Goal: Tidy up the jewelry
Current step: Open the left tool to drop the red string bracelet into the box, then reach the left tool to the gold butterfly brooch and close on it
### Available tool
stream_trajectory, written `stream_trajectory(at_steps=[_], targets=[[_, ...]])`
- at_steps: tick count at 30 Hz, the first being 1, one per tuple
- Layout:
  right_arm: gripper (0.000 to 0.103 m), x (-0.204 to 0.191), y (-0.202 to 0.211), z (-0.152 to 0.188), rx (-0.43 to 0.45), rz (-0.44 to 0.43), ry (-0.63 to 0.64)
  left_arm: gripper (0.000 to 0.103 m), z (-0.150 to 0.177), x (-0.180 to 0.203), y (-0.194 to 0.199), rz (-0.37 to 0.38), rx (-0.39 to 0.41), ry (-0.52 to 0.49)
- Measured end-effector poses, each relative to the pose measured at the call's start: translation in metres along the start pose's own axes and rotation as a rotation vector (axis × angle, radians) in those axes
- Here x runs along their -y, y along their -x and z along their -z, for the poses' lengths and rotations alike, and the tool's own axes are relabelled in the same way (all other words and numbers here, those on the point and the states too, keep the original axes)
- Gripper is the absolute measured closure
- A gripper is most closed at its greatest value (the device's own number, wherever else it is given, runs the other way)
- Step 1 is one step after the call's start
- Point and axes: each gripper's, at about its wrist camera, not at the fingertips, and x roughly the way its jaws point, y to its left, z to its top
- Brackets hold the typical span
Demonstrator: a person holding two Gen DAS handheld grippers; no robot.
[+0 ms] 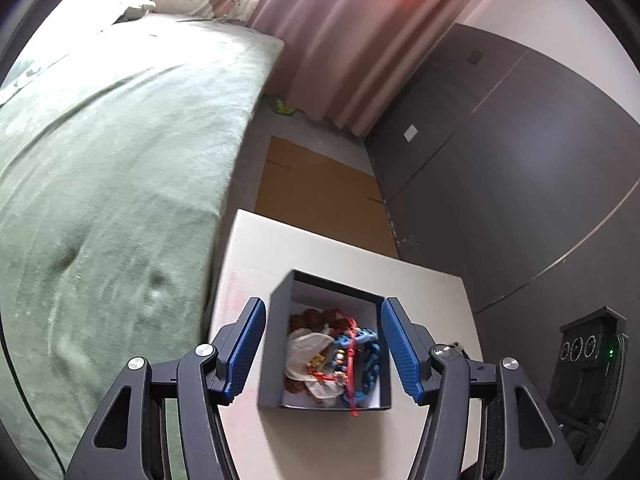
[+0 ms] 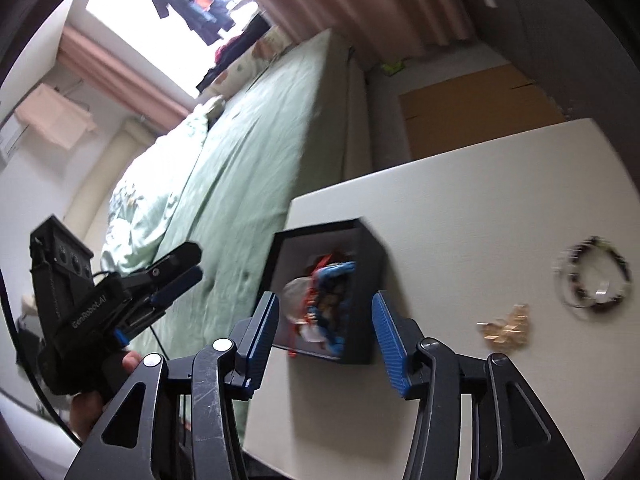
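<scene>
The left claw [image 1: 324, 346] is hanging over the box [image 1: 276, 344] with its fingers apart, one on each side, and not touching the walls. The right claw [image 2: 325, 336] is standing open too, in front of the same box [image 2: 372, 280], with nothing pinched between its blue pads [image 2: 386, 340]. A hand [image 2: 100, 384] is holding the left claw's handle out past the table's edge.

The box is sitting near the left edge of the table [image 1: 432, 288], close to the bed [image 1: 120, 152]. There is only a thin strip of table between the box and that edge. On the other side there is lots of bare table. Farther right a ring of dark beads [image 2: 592, 276] and a small gold piece [image 2: 506, 326] are lying well apart from the box; both are looking blurry.

The box is dark, square and stiff, with pale walls inside. It is holding a tangle: a chunky blue chain [image 1: 370, 364], a red cord [image 1: 352, 364], brown beads [image 1: 316, 316] and a crinkly clear bag [image 1: 310, 350]. The table top is white, flat and smooth. The bed cover is green and soft. The pads are ribbed and the claw arms are hard black.
</scene>
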Motion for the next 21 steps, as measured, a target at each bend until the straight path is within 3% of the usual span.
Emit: stream_trajectory(at_steps=[7, 17, 21], targets=[[0.048, 0.035, 0.039, 0.002, 0.050, 0.134, -0.046, 0.038, 0.013, 0.033, -0.009, 0.006, -0.028, -0.059], [0.047, 0.087, 0.071, 0.000, 0.051, 0.212, -0.127, 0.038, 0.036, 0.098, -0.035, 0.008, -0.087, -0.189], [0.036, 0.108, 0.084, 0.003, 0.054, 0.237, -0.161, 0.038, 0.049, 0.123, -0.049, -0.016, -0.116, -0.257]])
